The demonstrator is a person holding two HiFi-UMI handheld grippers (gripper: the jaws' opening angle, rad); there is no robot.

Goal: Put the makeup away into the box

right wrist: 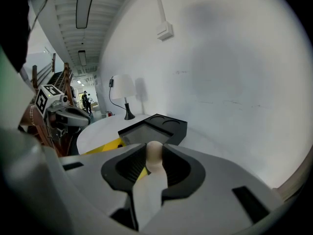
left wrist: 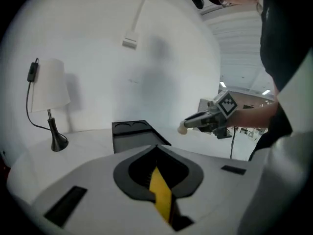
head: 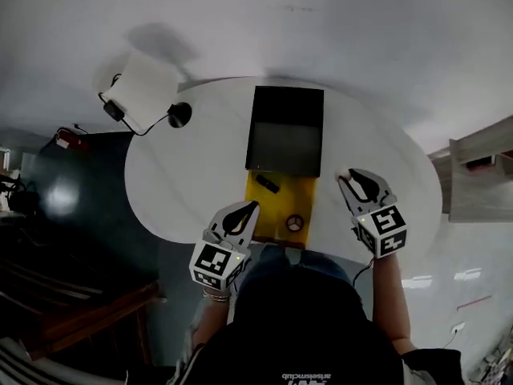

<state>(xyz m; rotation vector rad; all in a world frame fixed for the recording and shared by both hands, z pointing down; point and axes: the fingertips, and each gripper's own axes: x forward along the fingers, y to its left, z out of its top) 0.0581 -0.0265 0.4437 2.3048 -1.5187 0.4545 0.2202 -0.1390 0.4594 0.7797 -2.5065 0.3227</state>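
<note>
Centre of the surface: a black box (head: 284, 131) sits on the round white surface (head: 200, 167), with two round recesses at its far end. Its near end meets a yellow tray (head: 276, 208).

Yellow tray: it lies between the box and the near edge of the surface. A small black piece (head: 268, 184) rests close to the box end, and a small round piece (head: 295, 224) lies toward the tray's lower right corner.

Right tool (head: 346, 176): right of the tray in the head view, its jaws pinch a pale makeup stick (right wrist: 153, 155). The stick's rounded beige tip pokes out just past the jaw ends.

Makeup stick: it is held over bare white surface, near the box's near right corner. It is outside the box and apart from it.

Left tool (head: 250, 209): lower left of the tray, with its jaws pressed together and its tips over the tray's left edge. In the left gripper view a sliver of yellow shows along the closed slit.

Upper left of the head view: a lamp (head: 148, 91) with a white shade, a black base and a black cord stands on the far left part of the surface.

Bottom of the head view: the person's dark-covered head, with a forearm behind each tool.
</note>
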